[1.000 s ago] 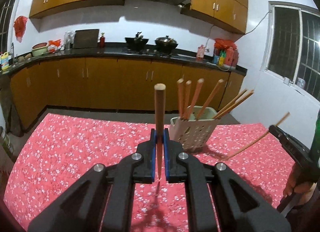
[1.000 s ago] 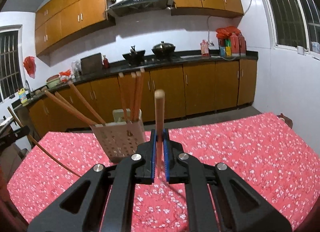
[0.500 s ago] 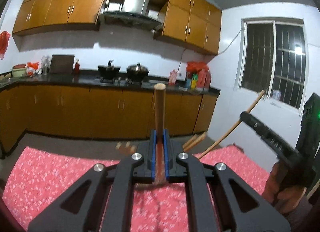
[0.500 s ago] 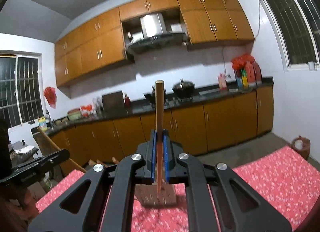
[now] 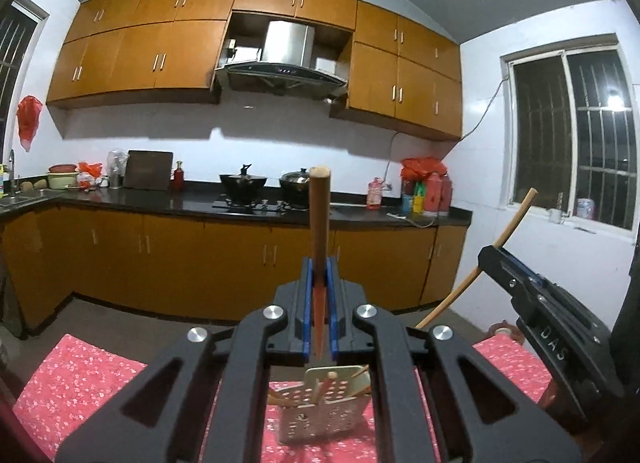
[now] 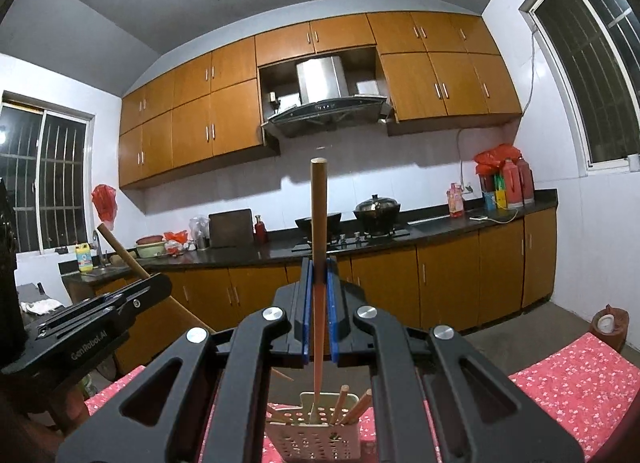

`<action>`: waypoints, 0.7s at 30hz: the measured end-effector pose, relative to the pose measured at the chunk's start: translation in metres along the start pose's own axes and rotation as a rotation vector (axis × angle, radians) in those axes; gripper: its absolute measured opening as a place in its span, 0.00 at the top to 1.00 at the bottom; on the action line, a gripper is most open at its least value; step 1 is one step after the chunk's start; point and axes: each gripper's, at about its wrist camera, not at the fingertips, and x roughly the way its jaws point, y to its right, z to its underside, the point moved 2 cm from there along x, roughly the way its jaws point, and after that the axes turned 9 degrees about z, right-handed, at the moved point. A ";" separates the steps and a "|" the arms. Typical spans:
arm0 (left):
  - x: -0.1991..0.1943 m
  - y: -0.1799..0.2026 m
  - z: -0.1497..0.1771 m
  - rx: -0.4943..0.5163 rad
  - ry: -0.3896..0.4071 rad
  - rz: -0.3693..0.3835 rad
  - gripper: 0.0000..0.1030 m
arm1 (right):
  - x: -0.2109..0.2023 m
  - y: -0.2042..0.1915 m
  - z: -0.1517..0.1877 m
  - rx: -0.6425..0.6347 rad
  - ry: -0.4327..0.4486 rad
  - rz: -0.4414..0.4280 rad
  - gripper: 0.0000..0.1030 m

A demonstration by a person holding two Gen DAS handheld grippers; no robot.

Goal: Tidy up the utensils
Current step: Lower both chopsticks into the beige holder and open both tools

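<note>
Jaws rose; holder [image 6: 316,435] now below chopsticks [image 6: 319,223].

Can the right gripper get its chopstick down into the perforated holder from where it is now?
Probably yes. The right gripper holds its chopstick upright, tip just above the holder. A few chopsticks already lean inside, but open space remains.

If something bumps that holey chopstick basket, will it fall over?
Probably easily. The basket looks like thin perforated plastic, so likely light. Tall chopsticks lean out above its rim, which may make it top-heavy, and the cloth beneath may let it slide.
</note>
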 end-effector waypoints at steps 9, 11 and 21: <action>0.032 -0.021 0.026 -0.026 -0.064 -0.029 0.93 | 0.030 -0.003 0.025 -0.025 -0.072 0.025 0.93; 0.035 -0.027 0.032 -0.035 -0.075 -0.030 0.93 | 0.035 -0.005 0.030 -0.031 -0.089 0.028 0.93; 0.050 -0.040 0.052 -0.089 -0.146 0.003 0.92 | 0.047 -0.008 0.044 -0.042 -0.158 0.018 0.92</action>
